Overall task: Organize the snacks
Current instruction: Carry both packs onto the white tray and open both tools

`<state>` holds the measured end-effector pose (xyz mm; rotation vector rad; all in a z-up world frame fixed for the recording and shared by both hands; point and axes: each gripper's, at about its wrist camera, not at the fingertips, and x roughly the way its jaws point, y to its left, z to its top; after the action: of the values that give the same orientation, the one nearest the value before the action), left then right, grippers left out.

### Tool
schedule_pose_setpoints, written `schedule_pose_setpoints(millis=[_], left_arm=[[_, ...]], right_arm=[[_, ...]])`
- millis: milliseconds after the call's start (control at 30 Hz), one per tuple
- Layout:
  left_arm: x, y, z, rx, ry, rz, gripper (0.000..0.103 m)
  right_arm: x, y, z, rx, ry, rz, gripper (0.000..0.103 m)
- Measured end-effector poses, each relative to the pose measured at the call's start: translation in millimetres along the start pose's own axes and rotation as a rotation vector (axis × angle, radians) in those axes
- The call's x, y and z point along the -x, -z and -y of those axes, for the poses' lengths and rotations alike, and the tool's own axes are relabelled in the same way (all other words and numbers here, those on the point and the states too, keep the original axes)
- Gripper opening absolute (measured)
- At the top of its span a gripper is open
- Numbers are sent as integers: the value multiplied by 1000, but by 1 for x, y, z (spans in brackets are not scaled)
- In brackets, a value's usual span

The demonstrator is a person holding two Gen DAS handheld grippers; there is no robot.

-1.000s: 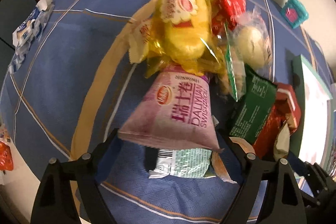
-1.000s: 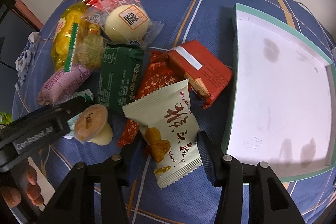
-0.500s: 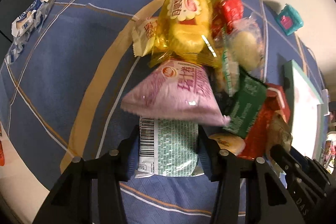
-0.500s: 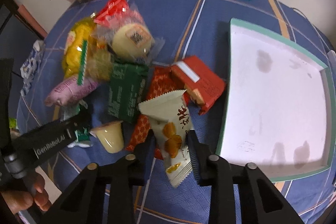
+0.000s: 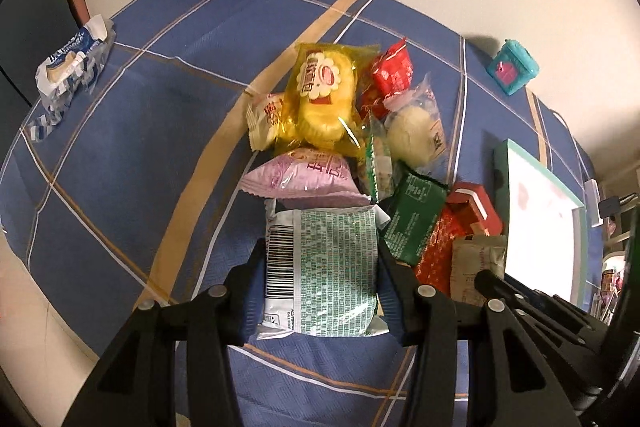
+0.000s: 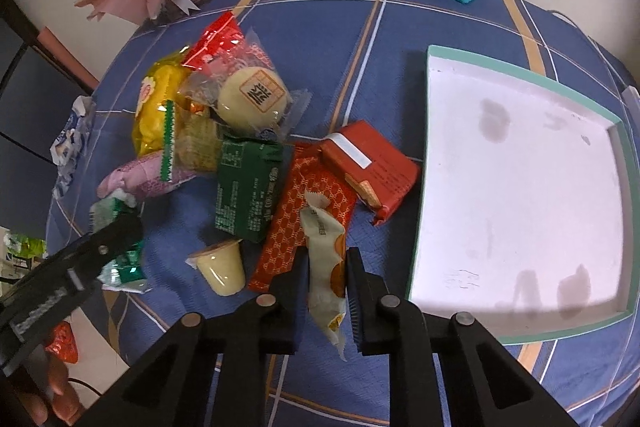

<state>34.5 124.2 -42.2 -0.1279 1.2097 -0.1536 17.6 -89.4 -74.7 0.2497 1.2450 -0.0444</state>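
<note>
On the blue-clothed desk [image 6: 340, 27] the tray [image 6: 424, 163] at right is bare; my left tongs [image 5: 320, 267] clamp a green-white packet [image 5: 324, 267], my right tongs [image 6: 326, 275] a cream packet [image 6: 324, 267]; the pile [image 6: 224, 131] remains.

Blue plaid tablecloth [image 6: 328, 27], teal-rimmed white tray [image 6: 520, 163], yellow packet [image 5: 324, 103]

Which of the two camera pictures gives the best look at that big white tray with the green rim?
The right wrist view. There the white tray lies nearly whole and face-on, its inside bare apart from faint stains, beside the snack pile. In the left wrist view the tray is squeezed against the right edge, foreshortened and partly cut off by the other gripper.
</note>
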Motion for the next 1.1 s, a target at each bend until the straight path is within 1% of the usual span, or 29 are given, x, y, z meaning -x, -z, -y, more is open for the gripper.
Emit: schedule_pose_setpoints(millis=[67,133,200,467,567,700,833,1000,1100], left_arm=[[-8,-2,7,-6,-7,-8,51],[-6,9,15,-9,-10,-28,51],[-12,10,14,-10,-14,-45,51],[-18,12,18,-17,-28,-62,51],[-13,11,20,-21,-29,-42,51],[-7,10,23,-24,-24,-23,51],[6,9,29,-41,-21,14,51],[24,3,50,-84,-8,66,51],[28,-2,71,-130,-7,75,51]], right_arm=[[-5,4,2,1,7,-4,19],[-8,4,2,0,2,-2,19],[-10,3,3,-2,-1,-3,19],[-17,6,3,-1,-7,-16,19],[-15,7,4,-11,-3,-17,19],[-8,8,5,-14,-21,-6,19],[12,6,10,-29,-49,26,19],[41,5,16,-39,-71,95,19],[50,3,31,-75,-63,121,19]])
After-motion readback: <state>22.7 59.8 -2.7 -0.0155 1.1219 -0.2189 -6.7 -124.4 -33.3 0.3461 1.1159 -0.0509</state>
